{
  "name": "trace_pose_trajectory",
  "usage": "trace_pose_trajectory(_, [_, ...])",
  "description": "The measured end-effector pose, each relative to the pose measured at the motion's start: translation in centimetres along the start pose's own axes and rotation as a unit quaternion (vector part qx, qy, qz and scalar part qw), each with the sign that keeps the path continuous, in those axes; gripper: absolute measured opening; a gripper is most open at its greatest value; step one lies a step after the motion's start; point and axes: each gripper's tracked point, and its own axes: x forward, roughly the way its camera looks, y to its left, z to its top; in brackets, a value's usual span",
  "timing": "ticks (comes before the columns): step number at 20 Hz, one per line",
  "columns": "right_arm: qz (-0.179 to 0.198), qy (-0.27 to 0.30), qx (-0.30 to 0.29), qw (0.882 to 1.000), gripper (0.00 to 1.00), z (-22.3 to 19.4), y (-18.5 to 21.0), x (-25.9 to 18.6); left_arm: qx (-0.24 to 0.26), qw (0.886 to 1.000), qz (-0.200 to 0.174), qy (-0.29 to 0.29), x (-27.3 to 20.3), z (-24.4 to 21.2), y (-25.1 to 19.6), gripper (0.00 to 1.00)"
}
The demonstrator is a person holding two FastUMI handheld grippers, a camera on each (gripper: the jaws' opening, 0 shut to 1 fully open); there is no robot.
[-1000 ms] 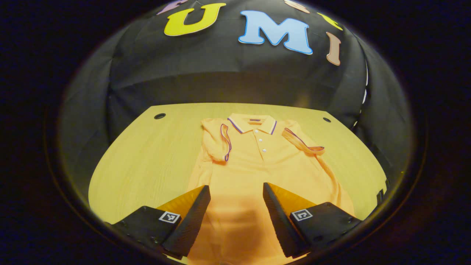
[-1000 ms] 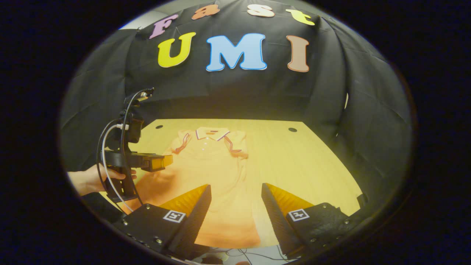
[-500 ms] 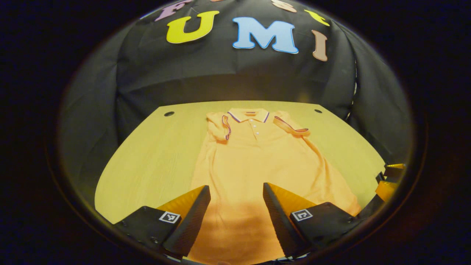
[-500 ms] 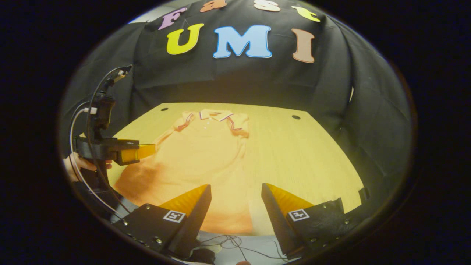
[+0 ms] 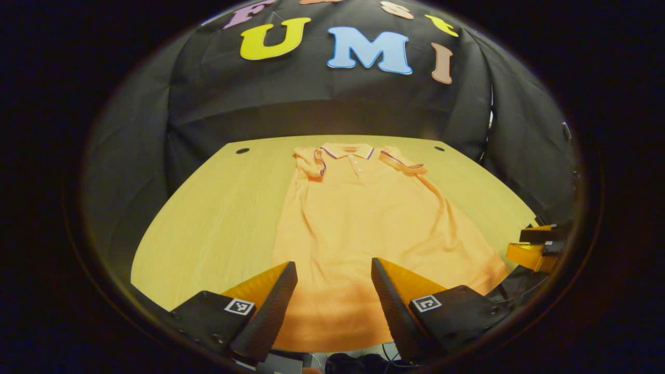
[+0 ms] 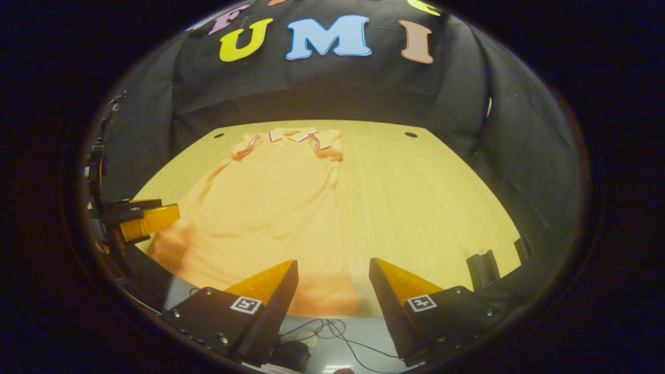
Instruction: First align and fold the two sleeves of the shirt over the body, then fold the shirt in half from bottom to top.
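Orange shirt (image 5: 363,228) flat on the table (image 5: 218,218), collar at the far edge, both sleeves folded in. Left gripper (image 5: 332,291) and right gripper (image 6: 332,291) spread, empty, above the hem; cables (image 6: 332,332) below the table's near edge, partly cut off

Pale wooden table (image 5: 218,218), 2 dark holes apparently near its far edge, orange shirt (image 5: 363,228) lying flat on it
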Motion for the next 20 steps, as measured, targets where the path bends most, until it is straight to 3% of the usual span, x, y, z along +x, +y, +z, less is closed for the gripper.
trace_pose_trajectory(8, [-0.01, 0.049, 0.016, 0.999, 0.86, -3.1, 0.3, 1.2, 0.018, 1.0, -0.005, 0.023, -2.7, -5.2, 3.0, 0.94])
trace_pose_trajectory(14, [-0.021, 0.064, 0.034, 0.997, 0.86, -4.3, 0.6, 1.2, -0.011, 0.999, -0.006, 0.034, -3.6, -7.8, 3.5, 0.94])
trace_pose_trajectory(20, [-0.03, 0.055, -0.004, 0.998, 0.88, -4.7, 1.1, 1.2, -0.011, 0.999, -0.008, 0.038, -2.8, -8.4, 3.8, 0.95])
